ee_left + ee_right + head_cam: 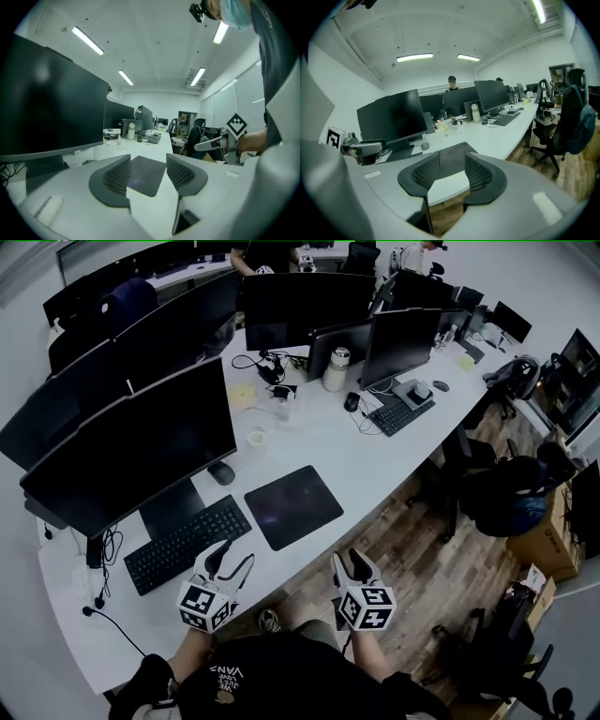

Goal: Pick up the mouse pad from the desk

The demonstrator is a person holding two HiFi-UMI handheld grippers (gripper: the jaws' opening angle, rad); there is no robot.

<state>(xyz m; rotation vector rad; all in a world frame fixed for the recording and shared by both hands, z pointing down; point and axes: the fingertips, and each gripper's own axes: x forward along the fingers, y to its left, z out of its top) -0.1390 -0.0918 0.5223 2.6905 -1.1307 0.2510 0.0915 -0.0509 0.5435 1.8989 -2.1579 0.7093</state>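
A dark rectangular mouse pad (293, 506) lies flat near the front edge of the white desk (375, 460), to the right of a black keyboard (187, 542). My left gripper (232, 557) hovers over the desk's front edge, short of the pad's near left corner, jaws open and empty. My right gripper (355, 563) is off the desk's edge over the wooden floor, near the pad's right side, also open and empty. The pad (146, 174) shows between the left jaws, farther off. In the right gripper view the pad (452, 154) lies just beyond the jaws.
A large monitor (141, 451) stands behind the keyboard, with a grey mouse (221, 472) and a small white cup (256, 438) behind the pad. More monitors, a second keyboard (401, 412) and a bottle (337, 369) sit farther along. A chair with a bag (502, 493) stands to the right.
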